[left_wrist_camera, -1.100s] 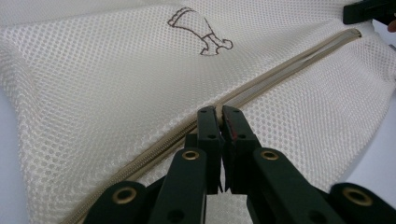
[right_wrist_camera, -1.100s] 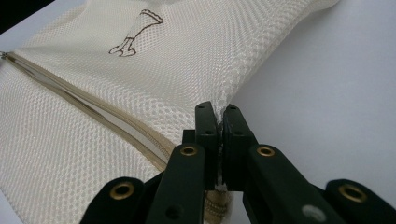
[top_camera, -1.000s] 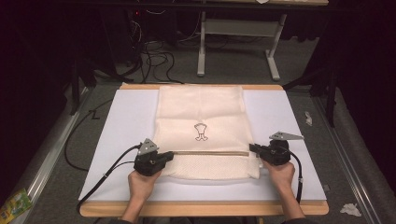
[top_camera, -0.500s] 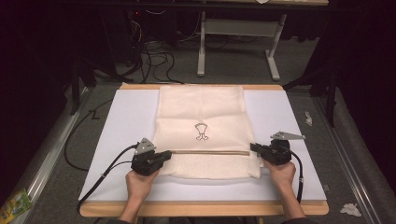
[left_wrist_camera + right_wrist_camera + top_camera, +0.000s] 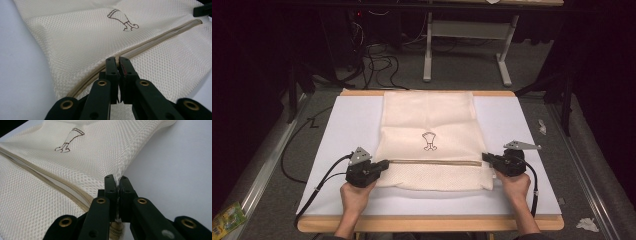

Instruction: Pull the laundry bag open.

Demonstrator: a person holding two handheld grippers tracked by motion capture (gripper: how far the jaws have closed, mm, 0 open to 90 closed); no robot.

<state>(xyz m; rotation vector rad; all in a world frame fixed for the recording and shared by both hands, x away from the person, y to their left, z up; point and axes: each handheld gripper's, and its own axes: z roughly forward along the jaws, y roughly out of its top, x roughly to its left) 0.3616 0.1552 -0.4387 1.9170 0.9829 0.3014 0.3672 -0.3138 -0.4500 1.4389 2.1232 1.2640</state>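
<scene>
1. Bag (image 5: 429, 132): cream mesh pouch, flat on the white mat (image 5: 342, 130) at the table's (image 5: 427, 223) centre, long side running away from the person.
2. Looks: honeycomb mesh, small dark printed logo (image 5: 429, 141) mid-panel, tan zip (image 5: 432, 161) running crosswise near the front end. Zip looks partly parted in the right gripper view (image 5: 50, 183), with a pale gap along it.
3. Left gripper (image 5: 384, 164): jaws closed. In the left gripper view its tips (image 5: 117, 65) sit right at the zip line (image 5: 150, 40), pinched on the zip edge or the mesh beside it; can't tell which.
4. Right gripper (image 5: 485, 157): jaws closed on the bag's side seam (image 5: 120, 173), mesh bunched up between the tips (image 5: 117, 185).
5. Handling, my read: very light, fully limp, no stiffness. It'll sag and fold wherever unsupported. Mesh should grip fine but can snag or stretch.
6. Best holds: seams and zip tape, the only firm parts. Single-layer mesh will pull out of shape.
7. Two opposite-edge grips at zip height keep the opening taut. Pull outward gently; a hard tug likely slides the whole bag on the smooth mat.
</scene>
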